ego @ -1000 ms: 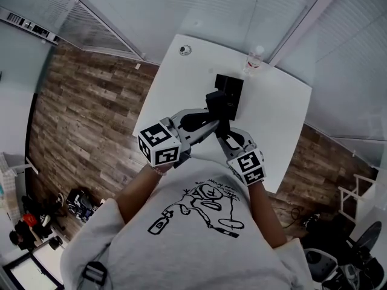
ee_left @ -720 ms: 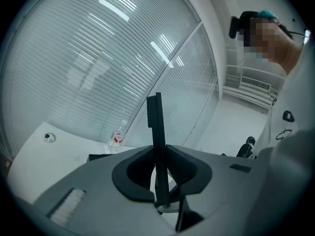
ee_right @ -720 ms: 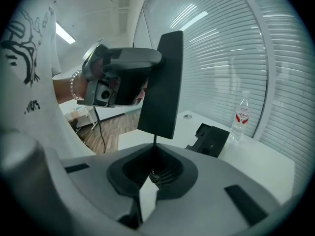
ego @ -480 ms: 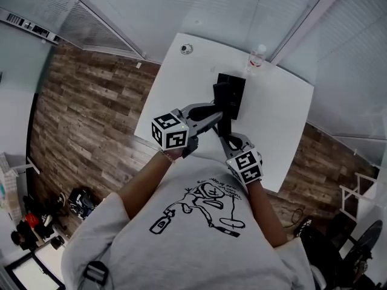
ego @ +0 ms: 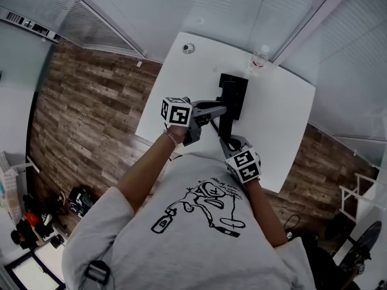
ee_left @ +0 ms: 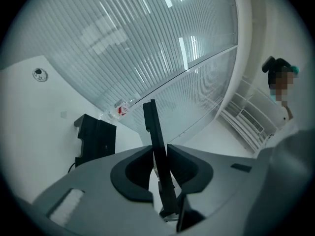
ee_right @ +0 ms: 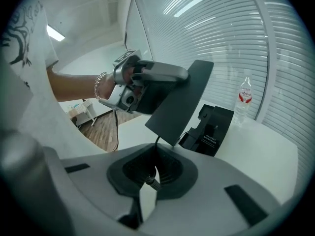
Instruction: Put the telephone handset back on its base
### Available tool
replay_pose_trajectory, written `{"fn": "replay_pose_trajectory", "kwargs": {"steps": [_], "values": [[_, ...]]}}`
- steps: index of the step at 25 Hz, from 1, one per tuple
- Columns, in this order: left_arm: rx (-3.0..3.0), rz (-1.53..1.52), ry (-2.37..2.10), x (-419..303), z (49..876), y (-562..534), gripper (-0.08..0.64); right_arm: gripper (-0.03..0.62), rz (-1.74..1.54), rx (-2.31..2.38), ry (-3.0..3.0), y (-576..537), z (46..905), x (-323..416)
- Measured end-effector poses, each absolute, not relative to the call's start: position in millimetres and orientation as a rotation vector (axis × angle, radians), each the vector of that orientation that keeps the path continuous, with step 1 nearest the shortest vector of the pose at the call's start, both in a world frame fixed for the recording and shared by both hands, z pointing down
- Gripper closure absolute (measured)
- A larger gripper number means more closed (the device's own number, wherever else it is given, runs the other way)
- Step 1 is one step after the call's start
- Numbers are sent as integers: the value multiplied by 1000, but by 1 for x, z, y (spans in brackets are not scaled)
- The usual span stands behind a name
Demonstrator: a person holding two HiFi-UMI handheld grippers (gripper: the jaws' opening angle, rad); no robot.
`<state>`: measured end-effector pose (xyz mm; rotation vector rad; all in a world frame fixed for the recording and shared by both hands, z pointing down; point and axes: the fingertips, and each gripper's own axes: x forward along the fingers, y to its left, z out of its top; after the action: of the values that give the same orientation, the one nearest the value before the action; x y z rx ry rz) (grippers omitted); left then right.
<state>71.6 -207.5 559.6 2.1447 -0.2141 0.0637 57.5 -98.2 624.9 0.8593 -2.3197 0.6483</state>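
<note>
You stand at a white table (ego: 281, 125), seen from above, with a gripper in each hand. Your left gripper (ee_left: 160, 168) has its jaws pressed tight on the black telephone handset (ee_right: 183, 100). It grips the handset across its thin sides, so in the left gripper view the handset shows edge-on and rises between the jaws.

In the right gripper view the handset is a flat dark slab, tilted and held up in the air, clear of the table. The base (ee_right: 210, 128), a black cradle, sits on the table just beyond and below it. The handset is not seated on the base. In the head view the handset overlaps the left part of the base.

Your right gripper (ee_right: 151, 173) is lower and nearer your body. Its jaws are almost together on the thin cord (ee_right: 149, 181) that hangs from the handset's lower edge. A coiled stretch of cord shows in the narrow gap between them.

A clear water bottle (ee_right: 244, 98) with a red label stands near the base at the table's far edge, in front of window blinds (ee_right: 221, 28). A small round object (ego: 188, 49) lies at the table's far left corner, well apart from the rest.
</note>
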Motion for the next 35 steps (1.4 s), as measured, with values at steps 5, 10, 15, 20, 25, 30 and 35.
{"fn": "replay_pose_trajectory", "kwargs": {"steps": [5, 10, 15, 20, 25, 30, 35], "values": [[2065, 100, -177, 72, 583, -221, 472, 589, 690, 864, -2303, -104, 632, 55], [2023, 148, -155, 71, 606, -232, 463, 589, 751, 877, -2263, -112, 643, 51], [1994, 169, -136, 71, 622, -242, 460, 589, 810, 900, -2234, -122, 651, 47], [1951, 189, -132, 68, 639, -256, 456, 589, 859, 908, -2220, -135, 659, 43], [1925, 223, -130, 69, 656, -265, 453, 589, 905, 904, -2202, -143, 670, 41], [1903, 249, -134, 68, 671, -273, 451, 589, 941, 902, -2189, -151, 679, 42], [1899, 275, -159, 68, 679, -278, 449, 589, 969, 894, -2181, -156, 687, 43]]}}
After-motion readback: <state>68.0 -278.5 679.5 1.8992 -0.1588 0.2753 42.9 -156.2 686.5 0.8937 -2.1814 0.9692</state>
